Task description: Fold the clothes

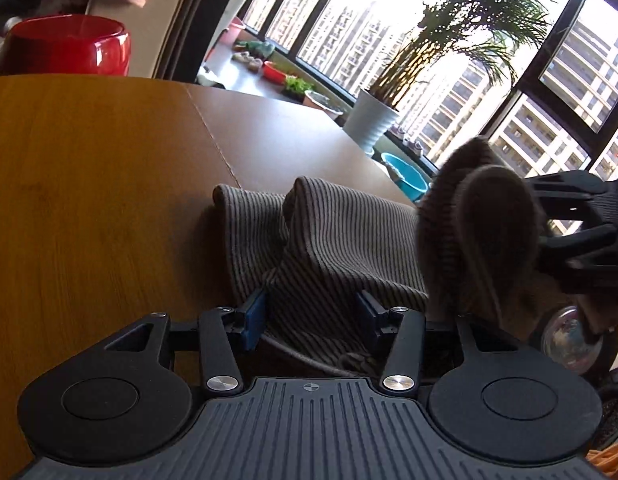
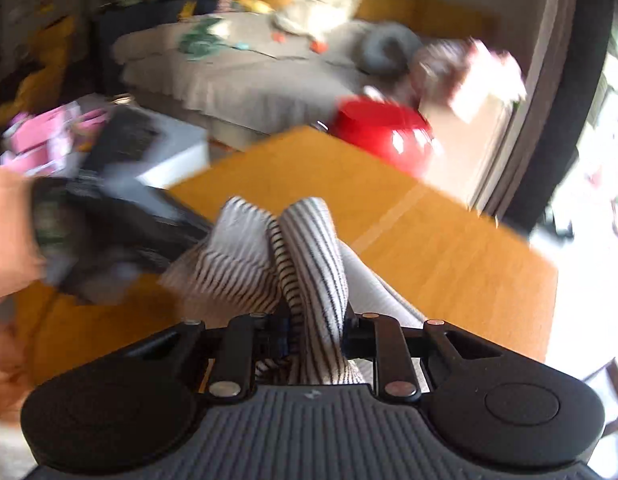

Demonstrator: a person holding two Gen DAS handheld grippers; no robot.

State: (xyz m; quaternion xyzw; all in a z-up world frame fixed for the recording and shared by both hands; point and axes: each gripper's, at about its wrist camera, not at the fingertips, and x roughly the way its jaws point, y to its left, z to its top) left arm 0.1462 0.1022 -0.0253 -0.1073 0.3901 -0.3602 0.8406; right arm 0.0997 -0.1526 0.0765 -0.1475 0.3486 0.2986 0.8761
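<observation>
A wooden table (image 1: 89,184) before bright windows: the left gripper (image 1: 313,312) straddles a bunched striped knit garment (image 1: 341,232), its blue pads apart, seemingly unclamped. In the right wrist view, blurred, the right gripper (image 2: 313,328) pinches a raised fold. Lifting one-sided could drag the cloth free and undo the fold.

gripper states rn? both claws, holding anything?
Left claw: striped garment lies between the blue pads; cannot tell if they press it.
Right claw: closed on a bunched fold of the same garment.
</observation>
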